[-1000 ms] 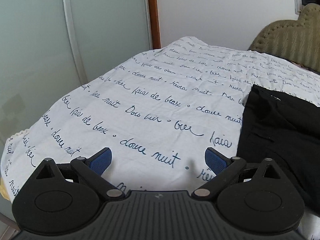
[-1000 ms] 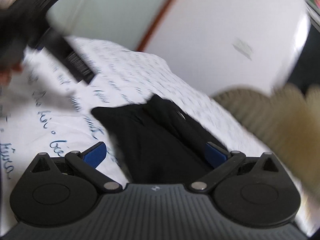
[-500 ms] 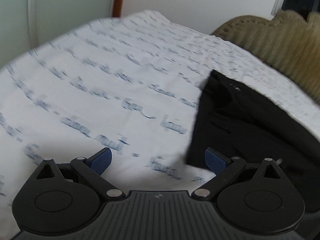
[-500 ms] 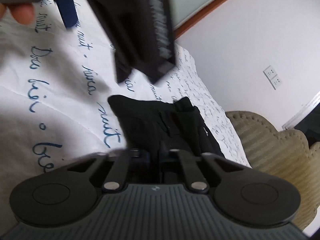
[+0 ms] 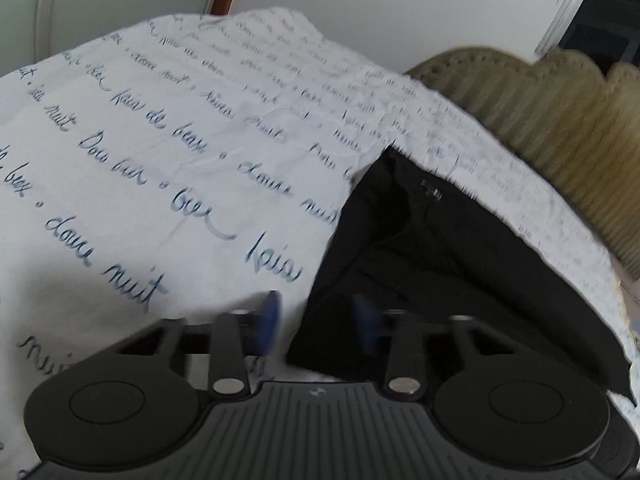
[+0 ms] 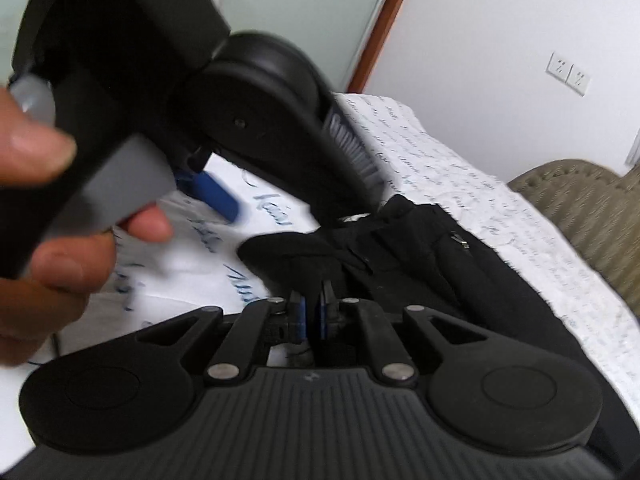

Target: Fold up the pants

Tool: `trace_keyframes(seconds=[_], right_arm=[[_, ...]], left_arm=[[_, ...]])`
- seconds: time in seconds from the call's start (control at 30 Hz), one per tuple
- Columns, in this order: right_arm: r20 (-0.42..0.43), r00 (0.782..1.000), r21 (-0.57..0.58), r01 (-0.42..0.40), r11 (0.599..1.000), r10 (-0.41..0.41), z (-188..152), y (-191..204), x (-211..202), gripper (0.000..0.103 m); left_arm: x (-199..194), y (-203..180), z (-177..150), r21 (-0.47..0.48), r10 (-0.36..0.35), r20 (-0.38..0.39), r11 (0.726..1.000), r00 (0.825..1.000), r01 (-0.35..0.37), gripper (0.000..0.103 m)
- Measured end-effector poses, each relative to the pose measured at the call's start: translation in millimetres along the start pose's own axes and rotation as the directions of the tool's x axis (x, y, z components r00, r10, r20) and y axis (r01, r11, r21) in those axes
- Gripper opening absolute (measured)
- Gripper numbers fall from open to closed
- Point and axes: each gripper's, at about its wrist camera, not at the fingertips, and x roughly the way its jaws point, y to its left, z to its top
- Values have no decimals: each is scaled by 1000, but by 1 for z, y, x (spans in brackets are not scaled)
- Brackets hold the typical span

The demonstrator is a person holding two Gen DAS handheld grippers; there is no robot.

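Right gripper [image 6: 311, 316]: pads nearly together, pinching the near edge of the black pants [image 6: 432, 264]. Left gripper [image 5: 316, 316]: pads blurred, set partly apart, straddling the left edge of the pants [image 5: 440, 264] with nothing held between. Left hand [image 6: 48, 216] wrapped around the handle of that gripper [image 6: 216, 196], above the printed bedsheet [image 5: 160, 168]. Pants flat along the right side of the bed, near its right edge. Beyond: tan headboard [image 5: 560, 120], white wall [image 5: 380, 8].

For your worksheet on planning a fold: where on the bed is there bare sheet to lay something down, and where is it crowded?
Free: the printed sheet left of the black pants, back to the wall. Crowded: the pants' near corner, where the left gripper and right gripper converge.
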Motion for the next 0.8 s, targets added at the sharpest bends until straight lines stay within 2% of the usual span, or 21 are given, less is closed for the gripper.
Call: trace_keyframes(seconds=[0.1,0.23,0.27,0.3,0.33,0.37,0.43,0.5,0.57,0.63,0.67,0.7,0.77,0.8], right_arm=[[12,999,18,-50,999,50,2,3,-7,7],[28,993,24,-116,993,116,0,11,-12,7],[19,993,14,-116,993,115,-1,13,-10,14],[-8,992,9,-127,992,127,-1,13,-4,26],[-37,987,13,-156,988,156,-2,11,-1,28],[-23,984,22,-177,984,178,-1,7,-5,29],[55,976,45,-212,976,209,6,-7,-22,28],[94,985,89,-155,984,146,16,-26,-27,33],[73,997,94,-27,995,20,22,-43,-17,37],[22,999,121,36,992,-39,21,-62,6,37],[-4,999,148,44,988,-44,19,-72,18,37],[-41,998,180,52,982,-45,15,-80,31,37],[-135,991,239,44,970,-11,4,-90,56,37],[-175,984,272,2,962,47,-5,-92,69,37]], left_arm=[[-8,9,-7,8,11,-13,1000,1000,-11,29],[-17,13,-11,57,111,27,992,993,-113,29],[-17,14,-9,68,145,39,987,989,-148,29],[-18,14,-6,79,170,50,982,984,-174,29],[-19,15,-3,90,188,61,977,980,-193,30],[-21,15,-2,105,203,80,972,976,-210,30],[-21,11,0,150,242,102,955,965,-256,31],[-19,6,1,182,254,101,946,962,-269,31],[-17,-2,2,214,217,85,949,972,-231,32],[-17,-13,2,249,173,73,950,982,-186,46],[-15,-20,1,273,155,80,947,985,-172,66],[-15,-26,1,305,146,99,937,984,-170,82],[-12,-40,-2,379,188,155,895,970,-234,83],[-11,-48,-2,419,216,185,865,959,-276,83]])
